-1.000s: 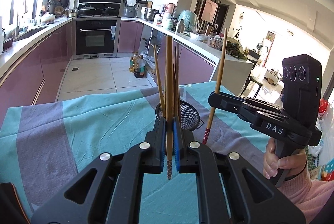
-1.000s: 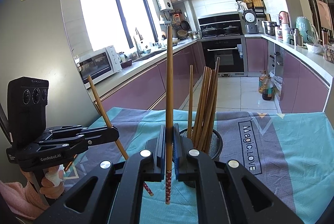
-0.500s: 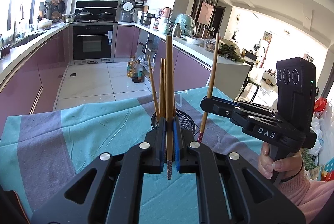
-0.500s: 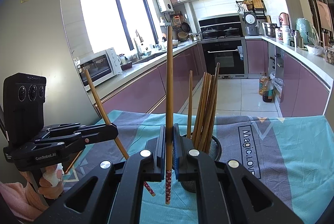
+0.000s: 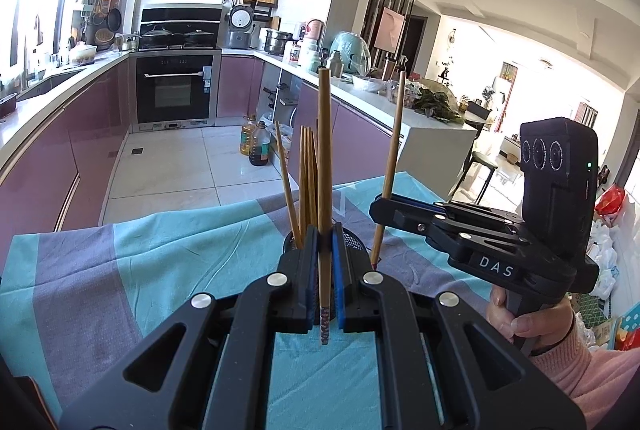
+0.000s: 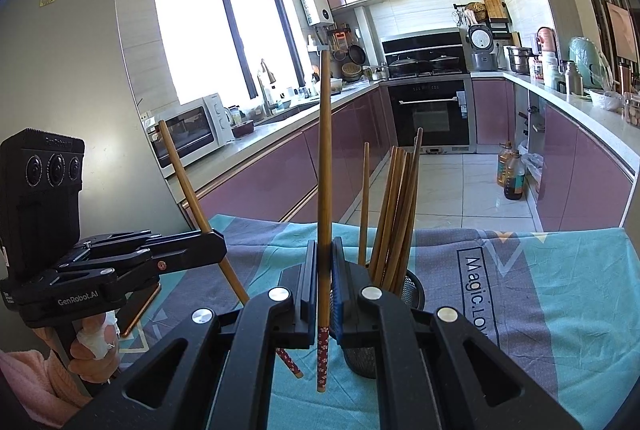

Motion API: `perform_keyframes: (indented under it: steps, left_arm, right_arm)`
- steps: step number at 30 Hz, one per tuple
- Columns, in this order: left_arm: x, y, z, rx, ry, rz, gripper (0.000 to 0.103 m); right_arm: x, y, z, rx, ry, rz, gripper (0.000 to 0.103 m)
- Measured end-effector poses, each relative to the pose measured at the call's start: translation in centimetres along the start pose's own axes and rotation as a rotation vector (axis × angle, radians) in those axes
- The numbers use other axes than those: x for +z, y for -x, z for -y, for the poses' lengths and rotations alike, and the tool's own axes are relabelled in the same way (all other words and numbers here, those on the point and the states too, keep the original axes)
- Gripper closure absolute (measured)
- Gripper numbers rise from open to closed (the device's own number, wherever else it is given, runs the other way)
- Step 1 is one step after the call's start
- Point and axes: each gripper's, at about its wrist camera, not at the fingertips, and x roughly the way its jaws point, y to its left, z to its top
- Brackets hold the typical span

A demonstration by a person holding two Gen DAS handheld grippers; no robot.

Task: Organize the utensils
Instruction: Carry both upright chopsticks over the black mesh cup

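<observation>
My left gripper (image 5: 325, 244) is shut on a wooden chopstick (image 5: 324, 157) that stands upright, its patterned end hanging below the pads. Right behind it sits a black mesh holder (image 5: 356, 242) with several chopsticks (image 5: 304, 181) in it. My right gripper (image 6: 325, 258) is shut on another upright chopstick (image 6: 325, 169), just left of the holder (image 6: 412, 290). Each gripper shows in the other's view: the right gripper (image 5: 380, 203) with its chopstick (image 5: 394, 149), and the left gripper (image 6: 216, 250) with its leaning chopstick (image 6: 188, 185).
A teal and grey cloth (image 6: 560, 290) covers the table. A flat phone-like object (image 6: 140, 306) lies under the left gripper near a tall fridge (image 6: 80, 69). Hands in pink sleeves (image 5: 580, 370) hold both grippers. Beyond the table are purple cabinets and oil bottles (image 6: 510, 173).
The left gripper has drifted a little, so the holder now sits straight behind its fingers instead of to their right. The right gripper has stayed still. Both keep their chopsticks.
</observation>
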Motion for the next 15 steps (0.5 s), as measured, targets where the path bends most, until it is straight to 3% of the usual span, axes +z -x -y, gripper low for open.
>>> perform_keyframes:
  steps: [15]
  left_arm:
    - [0.20,0.20,0.62,-0.002,-0.007,0.007,0.095]
  right_arm:
    - [0.21,-0.06,0.05,0.001,-0.001,0.001,0.097]
